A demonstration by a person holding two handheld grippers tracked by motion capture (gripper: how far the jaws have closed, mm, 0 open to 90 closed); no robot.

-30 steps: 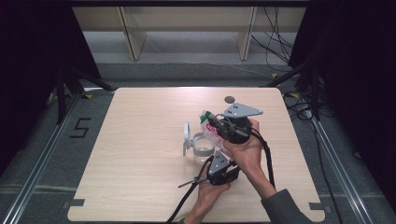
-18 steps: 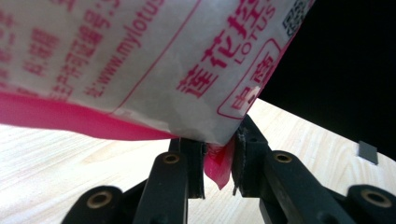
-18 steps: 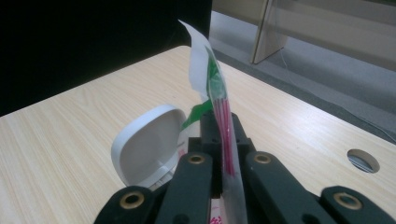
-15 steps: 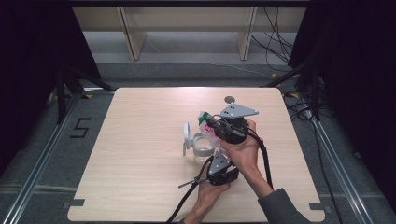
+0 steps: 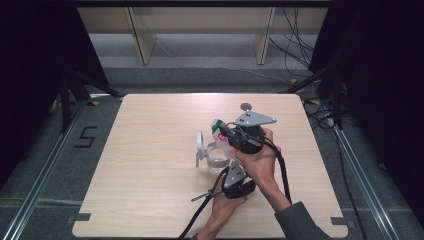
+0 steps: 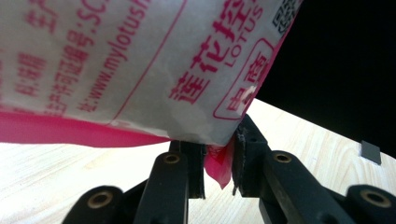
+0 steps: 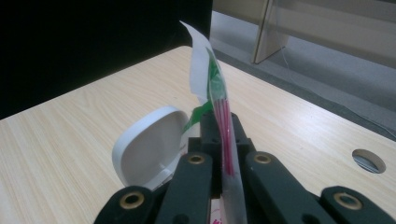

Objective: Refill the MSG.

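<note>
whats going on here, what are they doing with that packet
A person works at a wooden table with a hand-held gripper in each hand, both clamped on one small white and pink packet. The left hand-held gripper pinches the packet's pink bottom corner, and the right hand-held gripper grips its edge near the green-printed end. They hold the packet just above a clear container whose white hinged lid stands open. Nothing can be seen pouring out.
</note>
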